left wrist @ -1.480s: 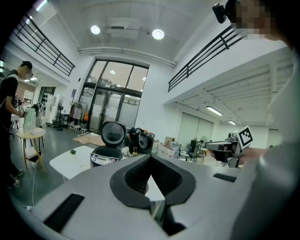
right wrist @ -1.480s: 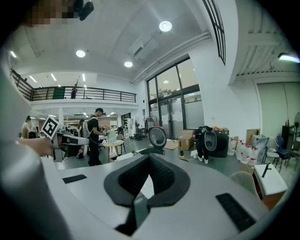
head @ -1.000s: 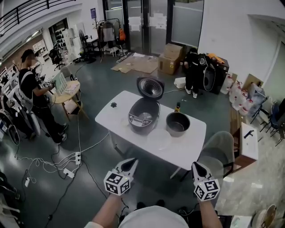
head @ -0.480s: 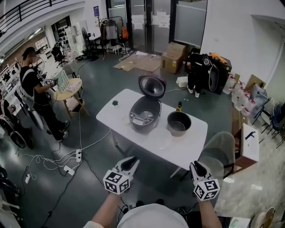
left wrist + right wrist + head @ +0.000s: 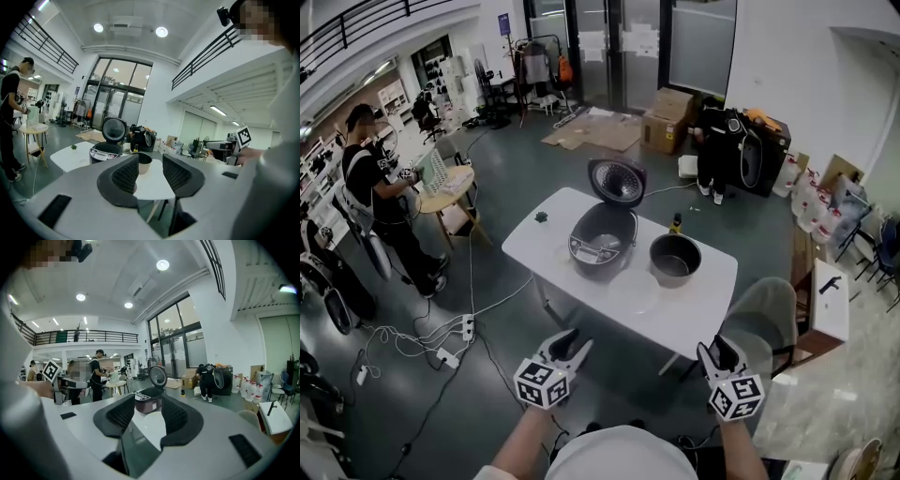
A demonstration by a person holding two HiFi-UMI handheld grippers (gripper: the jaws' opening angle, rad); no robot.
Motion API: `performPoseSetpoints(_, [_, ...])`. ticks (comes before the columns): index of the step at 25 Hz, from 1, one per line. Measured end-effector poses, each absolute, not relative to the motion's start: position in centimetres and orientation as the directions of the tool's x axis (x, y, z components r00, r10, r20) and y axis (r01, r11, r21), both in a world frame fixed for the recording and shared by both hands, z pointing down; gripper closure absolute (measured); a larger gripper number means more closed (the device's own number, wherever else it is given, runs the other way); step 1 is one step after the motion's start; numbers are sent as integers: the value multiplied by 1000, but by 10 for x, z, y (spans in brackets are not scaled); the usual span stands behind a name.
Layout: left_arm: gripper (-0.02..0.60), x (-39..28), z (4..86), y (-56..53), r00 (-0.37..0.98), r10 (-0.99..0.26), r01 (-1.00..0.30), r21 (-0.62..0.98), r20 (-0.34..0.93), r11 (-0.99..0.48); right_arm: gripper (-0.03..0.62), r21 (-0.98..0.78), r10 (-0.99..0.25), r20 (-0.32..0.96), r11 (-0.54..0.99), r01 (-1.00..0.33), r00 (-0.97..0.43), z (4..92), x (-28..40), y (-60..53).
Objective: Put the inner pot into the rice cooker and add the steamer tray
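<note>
i count two grippers: left gripper (image 5: 575, 337) and right gripper (image 5: 715, 346). on the one white table (image 5: 698, 317) i see one cooker (image 5: 603, 242), one pot (image 5: 675, 258), one clear tray (image 5: 633, 292), one bottle (image 5: 675, 224) and one small dark thing (image 5: 541, 217). behind the table i count two boxes (image 5: 672, 105) (image 5: 654, 136). at the left i see one person (image 5: 375, 192) beside one round side table (image 5: 427, 208). two power strips (image 5: 469, 328) (image 5: 442, 359) lie on the floor. one grey chair (image 5: 761, 314) stands by the table. the white jugs (image 5: 811, 202) by the wall are too small for me to count.
</note>
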State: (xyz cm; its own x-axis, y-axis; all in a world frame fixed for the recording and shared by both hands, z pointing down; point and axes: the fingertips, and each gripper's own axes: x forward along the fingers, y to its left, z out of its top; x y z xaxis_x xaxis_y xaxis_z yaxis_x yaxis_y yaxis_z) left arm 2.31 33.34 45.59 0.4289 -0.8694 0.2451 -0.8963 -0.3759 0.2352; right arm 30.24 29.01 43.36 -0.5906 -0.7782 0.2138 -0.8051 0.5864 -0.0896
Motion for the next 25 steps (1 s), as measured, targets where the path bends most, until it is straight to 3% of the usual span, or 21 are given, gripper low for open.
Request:
performPoseSetpoints(17, [383,61,463,307,415,-876,-899,261,246,-352,395,-117,-771,234,582,-804,-592,453,353,263])
performPoseSetpoints(25, [385,53,466,273,436,-864,-890,260,251,-374,395,-124,-774,257,567,-814,-579,465,338,239])
